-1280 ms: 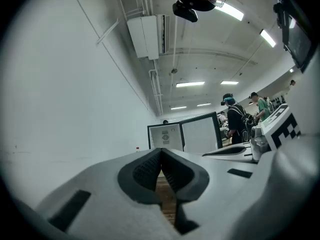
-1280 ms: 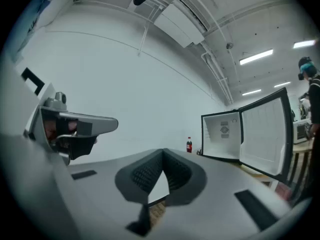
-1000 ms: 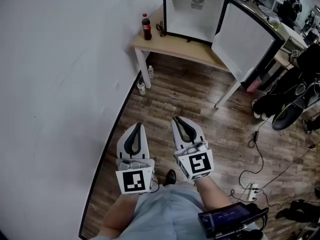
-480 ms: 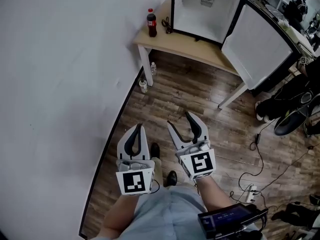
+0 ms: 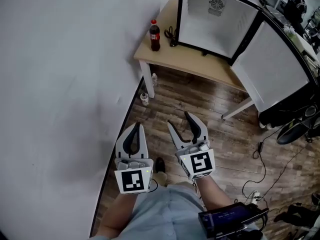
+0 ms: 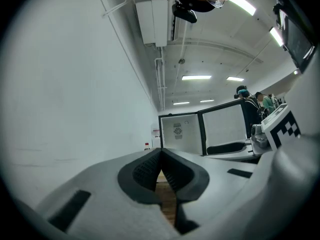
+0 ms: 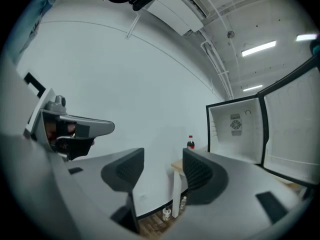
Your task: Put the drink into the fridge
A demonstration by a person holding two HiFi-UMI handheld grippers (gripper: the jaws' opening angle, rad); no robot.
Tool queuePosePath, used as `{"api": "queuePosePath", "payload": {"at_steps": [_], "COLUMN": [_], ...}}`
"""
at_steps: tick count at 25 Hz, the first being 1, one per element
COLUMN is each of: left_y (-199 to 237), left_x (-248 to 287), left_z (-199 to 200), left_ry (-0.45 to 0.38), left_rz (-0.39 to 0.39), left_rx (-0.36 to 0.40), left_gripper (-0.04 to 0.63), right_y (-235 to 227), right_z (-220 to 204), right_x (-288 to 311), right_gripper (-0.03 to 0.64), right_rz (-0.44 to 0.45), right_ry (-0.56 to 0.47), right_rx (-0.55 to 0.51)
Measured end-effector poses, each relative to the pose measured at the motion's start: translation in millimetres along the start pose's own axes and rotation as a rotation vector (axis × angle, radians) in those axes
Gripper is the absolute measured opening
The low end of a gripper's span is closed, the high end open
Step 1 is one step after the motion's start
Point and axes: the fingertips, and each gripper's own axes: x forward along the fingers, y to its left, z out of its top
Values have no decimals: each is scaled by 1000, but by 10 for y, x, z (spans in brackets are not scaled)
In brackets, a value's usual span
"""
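Note:
The drink, a cola bottle with a red cap, stands on the left end of a wooden table, beside an open, empty fridge whose door swings right. Both grippers are held level over the wood floor, well short of the table. My left gripper is shut and empty. My right gripper is open; its jaws have just been opening, then closing slightly, with nothing between them. The bottle shows far off between the right gripper's jaws. It is tiny beyond the left gripper.
A white wall runs along the left. Two small bottles stand on the floor by the table leg. Cables and a power strip lie at the right, with dark shoes beyond. People stand far behind the fridge.
Both grippers have moved toward the table, which now looks nearer. The right gripper's jaws went from shut to open. The left gripper stayed shut.

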Motion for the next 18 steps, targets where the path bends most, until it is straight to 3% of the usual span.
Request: {"api": "queuePosePath", "payload": {"at_steps": [9,18], "left_y": [553,659], "left_x": [675,1096], "left_z": [64,-34], "left_ry": [-42,-46], "left_rz": [-49,-88], "left_rx": [4,2], "left_gripper": [9,8], "right_y": [-158,-344], "right_z": [207,183], "right_x": [812,1195], "right_gripper": [236,236], "right_rz": [-59,-87], "right_ry": [-20,-10], "right_rx": [-35,-50]}}
